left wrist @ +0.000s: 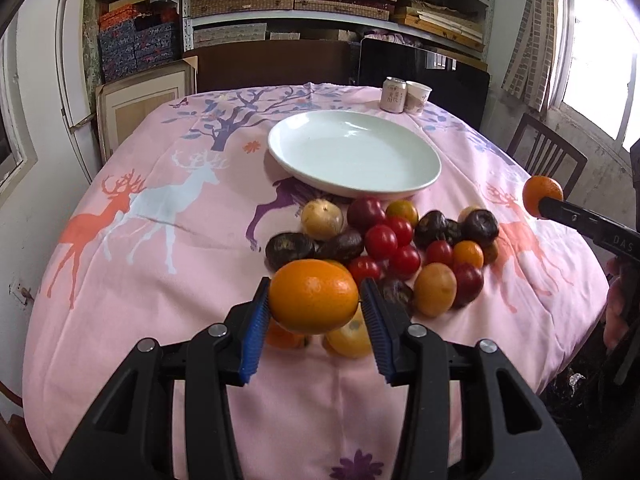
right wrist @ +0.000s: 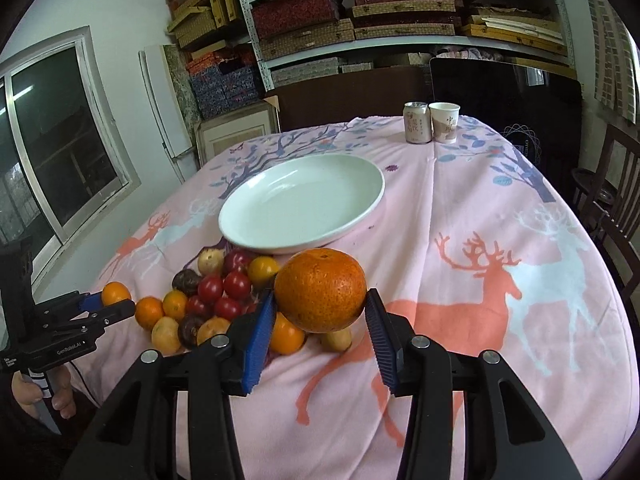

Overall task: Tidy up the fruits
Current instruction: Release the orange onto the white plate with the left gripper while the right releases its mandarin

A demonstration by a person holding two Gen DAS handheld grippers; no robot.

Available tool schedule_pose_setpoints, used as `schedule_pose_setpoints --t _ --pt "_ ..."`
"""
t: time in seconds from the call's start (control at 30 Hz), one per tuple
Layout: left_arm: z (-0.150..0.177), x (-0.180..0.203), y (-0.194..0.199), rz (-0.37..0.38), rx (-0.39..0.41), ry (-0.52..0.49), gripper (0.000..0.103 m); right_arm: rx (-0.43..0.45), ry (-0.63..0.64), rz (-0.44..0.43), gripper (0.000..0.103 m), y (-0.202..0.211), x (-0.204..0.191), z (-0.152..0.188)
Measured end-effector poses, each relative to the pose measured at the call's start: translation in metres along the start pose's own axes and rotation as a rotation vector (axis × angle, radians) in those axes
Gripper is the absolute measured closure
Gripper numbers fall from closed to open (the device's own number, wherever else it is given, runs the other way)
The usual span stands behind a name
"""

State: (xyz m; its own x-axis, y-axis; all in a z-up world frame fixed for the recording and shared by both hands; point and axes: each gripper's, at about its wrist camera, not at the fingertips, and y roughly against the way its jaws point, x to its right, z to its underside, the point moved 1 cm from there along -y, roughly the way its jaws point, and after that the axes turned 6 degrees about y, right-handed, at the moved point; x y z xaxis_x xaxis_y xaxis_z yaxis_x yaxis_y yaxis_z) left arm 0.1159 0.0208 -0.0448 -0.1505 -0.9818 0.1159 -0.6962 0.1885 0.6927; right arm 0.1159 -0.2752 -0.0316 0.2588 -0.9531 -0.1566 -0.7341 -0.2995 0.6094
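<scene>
Left tongs (left wrist: pixel 314 300) gripping orange (left wrist: pixel 313 297), right tongs (right wrist: pixel 320 300) gripping darker orange (right wrist: pixel 320 290)

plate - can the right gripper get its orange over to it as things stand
Probably yes. The right gripper is shut on its orange, raised above the fruit pile. The plate lies just beyond the pile with nothing on it, and nothing stands between. The left gripper is off to the side.
</scene>
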Motion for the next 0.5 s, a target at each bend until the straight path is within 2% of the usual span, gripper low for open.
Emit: schedule_pose_setpoints --t 0.2,0.3,0.5 --pt "-0.064 0.012 -0.039 0.019 0.009 -0.008 0.059 -0.017 -0.032 -0.025 0.057 -0.041 0.013 -0.049" --pt "-0.095 0.016 -0.072 0.021 -0.024 0.003 0.059 -0.079 -0.059 -0.039 0.057 -0.080 0.017 -0.073" --pt "-0.146 0.014 -0.160 0.001 -0.155 0.050 0.059 -0.169 -0.083 -0.025 0.057 -0.161 0.018 -0.115"
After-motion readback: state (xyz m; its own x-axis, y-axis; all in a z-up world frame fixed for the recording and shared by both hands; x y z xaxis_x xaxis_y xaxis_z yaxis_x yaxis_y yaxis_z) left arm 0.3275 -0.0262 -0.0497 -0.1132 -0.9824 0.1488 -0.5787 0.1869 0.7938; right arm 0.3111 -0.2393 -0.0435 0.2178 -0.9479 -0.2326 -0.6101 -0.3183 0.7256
